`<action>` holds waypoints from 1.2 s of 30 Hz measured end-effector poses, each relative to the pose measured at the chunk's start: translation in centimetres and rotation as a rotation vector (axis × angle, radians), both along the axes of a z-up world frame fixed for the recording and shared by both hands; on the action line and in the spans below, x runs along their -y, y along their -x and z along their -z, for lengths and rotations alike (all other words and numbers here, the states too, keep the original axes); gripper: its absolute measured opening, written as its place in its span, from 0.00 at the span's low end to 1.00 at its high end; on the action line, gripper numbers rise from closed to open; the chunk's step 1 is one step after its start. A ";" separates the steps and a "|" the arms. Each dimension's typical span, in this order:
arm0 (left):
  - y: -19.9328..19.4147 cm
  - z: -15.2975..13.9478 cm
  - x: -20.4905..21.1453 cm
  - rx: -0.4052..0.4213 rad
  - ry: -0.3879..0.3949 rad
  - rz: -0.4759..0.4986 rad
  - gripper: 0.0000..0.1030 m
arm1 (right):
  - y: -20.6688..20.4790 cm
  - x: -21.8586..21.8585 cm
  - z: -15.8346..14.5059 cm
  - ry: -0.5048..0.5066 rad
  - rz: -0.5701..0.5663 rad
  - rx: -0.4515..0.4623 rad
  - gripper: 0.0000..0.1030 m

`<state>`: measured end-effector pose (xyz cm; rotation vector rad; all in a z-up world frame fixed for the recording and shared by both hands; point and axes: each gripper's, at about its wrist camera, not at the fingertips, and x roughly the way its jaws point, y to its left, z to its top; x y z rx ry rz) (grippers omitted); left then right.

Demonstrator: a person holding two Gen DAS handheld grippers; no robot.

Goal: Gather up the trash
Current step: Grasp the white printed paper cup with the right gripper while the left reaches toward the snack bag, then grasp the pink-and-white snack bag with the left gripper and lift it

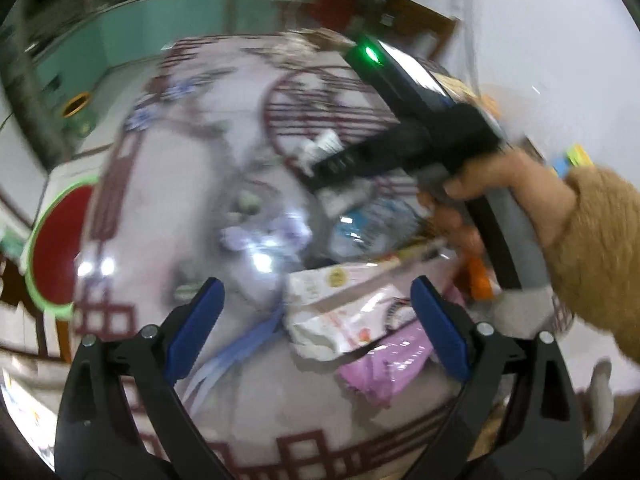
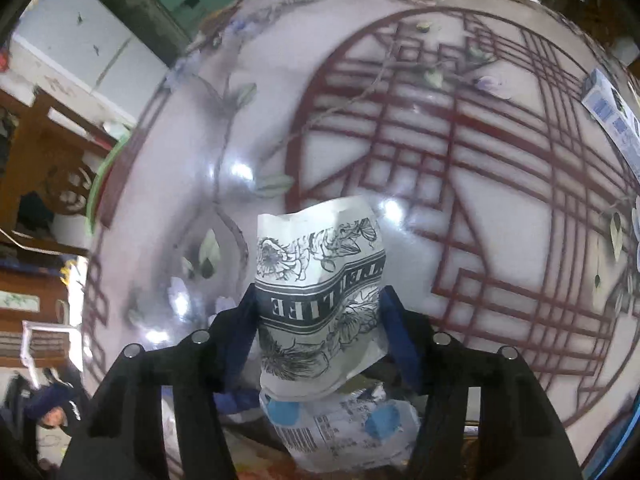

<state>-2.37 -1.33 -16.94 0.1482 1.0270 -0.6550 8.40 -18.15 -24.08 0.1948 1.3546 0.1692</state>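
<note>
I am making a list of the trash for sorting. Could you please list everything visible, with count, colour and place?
paper cup: one, white with black flowers, crumpled, between right tongs.
clear wrapper: one, blue patches, under cup.
white wrapper: one, white, between left tongs' tips.
pink wrapper: one, beside white wrapper.
blue strip: one, near left tongs.
box: one, white and blue, far table edge.
table: one, pale with red lattice.
bowl: one, red, green rim, table edge.
left tongs: open.
right tongs: closing on cup.
hand: one, tan sleeve.
</note>
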 end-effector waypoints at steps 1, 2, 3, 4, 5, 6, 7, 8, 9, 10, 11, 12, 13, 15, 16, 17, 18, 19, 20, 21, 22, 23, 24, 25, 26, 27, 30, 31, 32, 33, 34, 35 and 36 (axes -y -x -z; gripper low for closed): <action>0.0 0.3 0.7 -0.009 0.005 0.039 0.89 | 0.4 0.8 -0.8 0.002 0.007 0.029 0.55; 0.0 0.6 1.4 -0.016 0.013 0.076 0.89 | 0.7 1.5 -1.5 0.005 0.011 0.051 0.54; 0.0 1.0 2.4 -0.016 0.020 0.121 0.89 | 1.3 2.4 -2.5 0.006 0.012 0.081 0.54; -0.1 1.5 3.2 -0.011 0.017 0.150 0.89 | 1.7 3.0 -3.2 0.011 0.012 0.101 0.55; -0.2 2.1 3.9 -0.010 0.009 0.176 0.89 | 2.3 3.7 -4.0 0.021 0.014 0.125 0.55; -0.4 2.9 4.8 -0.021 -0.011 0.195 0.89 | 2.9 4.4 -4.7 0.034 0.020 0.143 0.55; -0.6 3.7 5.4 -0.038 -0.032 0.204 0.89 | 3.0 5.0 -5.0 0.038 0.026 0.146 0.55; -0.8 4.4 5.9 -0.058 -0.051 0.213 0.89 | 3.2 5.7 -5.5 0.034 0.037 0.146 0.56; -0.9 5.0 6.3 -0.062 -0.072 0.218 0.89 | 3.5 6.4 -6.0 0.025 0.051 0.148 0.56; -1.1 5.5 6.5 -0.073 -0.079 0.218 0.89 | 3.4 6.7 -6.3 0.019 0.058 0.151 0.57; -1.4 6.1 6.6 -0.093 -0.077 0.205 0.89 | 3.4 6.8 -6.6 0.016 0.063 0.157 0.57; -1.6 6.4 6.6 -0.110 -0.068 0.190 0.89 | 3.3 6.6 -6.8 0.014 0.064 0.160 0.57; -2.0 6.6 6.6 -0.134 -0.054 0.168 0.87 | 3.3 6.4 -6.8 0.009 0.064 0.160 0.57; -2.1 6.6 6.8 -0.142 -0.035 0.137 0.78 | 3.2 5.9 -6.8 -0.005 0.061 0.163 0.57; -2.0 6.1 7.0 -0.127 -0.029 0.145 0.65 | 3.2 5.5 -6.9 -0.009 0.058 0.167 0.57; -1.9 5.5 7.3 -0.106 -0.028 0.154 0.56 | 3.2 5.2 -6.9 -0.012 0.056 0.169 0.57; -1.6 5.2 7.5 -0.110 -0.016 0.161 0.24 | 3.1 5.0 -6.9 -0.016 0.054 0.170 0.57; -1.8 5.0 7.5 -0.121 -0.010 0.153 0.18 | 3.0 4.7 -7.0 -0.025 0.050 0.172 0.57; -2.1 4.7 7.4 -0.130 0.003 0.140 0.13 | 3.0 4.4 -7.1 -0.029 0.047 0.172 0.57; -2.3 4.6 7.2 -0.151 0.026 0.128 0.09 | 2.9 4.2 -7.2 -0.031 0.046 0.172 0.57; -2.4 4.5 7.0 -0.165 0.038 0.118 0.07 | 2.9 4.0 -7.3 -0.032 0.044 0.175 0.57; -2.5 4.5 6.8 -0.172 0.041 0.109 0.06 | 3.0 3.9 -7.5 -0.037 0.042 0.183 0.57; -2.5 4.4 6.6 -0.169 0.041 0.100 0.06 | 3.1 3.8 -7.7 -0.041 0.043 0.190 0.57; -2.4 4.2 6.3 -0.163 0.041 0.094 0.06 | 3.2 3.8 -7.8 -0.044 0.044 0.195 0.57; -2.3 4.1 6.1 -0.156 0.041 0.087 0.06 | 3.2 3.8 -8.0 -0.046 0.047 0.200 0.57; -2.3 3.9 5.8 -0.146 0.040 0.075 0.06 | 3.3 3.9 -8.1 -0.047 0.052 0.207 0.57; -2.5 3.7 4.8 -0.137 0.047 0.038 0.06 | 3.3 4.3 -8.5 -0.047 0.071 0.220 0.57; -2.6 3.6 4.5 -0.134 0.043 0.029 0.06 | 3.3 4.5 -8.5 -0.049 0.081 0.221 0.57; -2.6 3.6 4.3 -0.127 0.036 0.023 0.06 | 3.3 4.9 -8.6 -0.053 0.095 0.223 0.57; -2.6 3.5 4.2 -0.122 0.031 0.022 0.07 | 3.4 5.2 -8.6 -0.054 0.104 0.225 0.57; -2.5 3.4 3.9 -0.115 0.026 0.022 0.07 | 3.5 5.6 -8.8 -0.054 0.115 0.228 0.57; -2.5 3.3 3.7 -0.116 0.028 0.031 0.08 | 3.7 5.9 -8.9 -0.052 0.121 0.231 0.57; -2.5 3.2 3.5 -0.116 0.030 0.037 0.13 | 3.9 6.3 -9.1 -0.046 0.128 0.234 0.57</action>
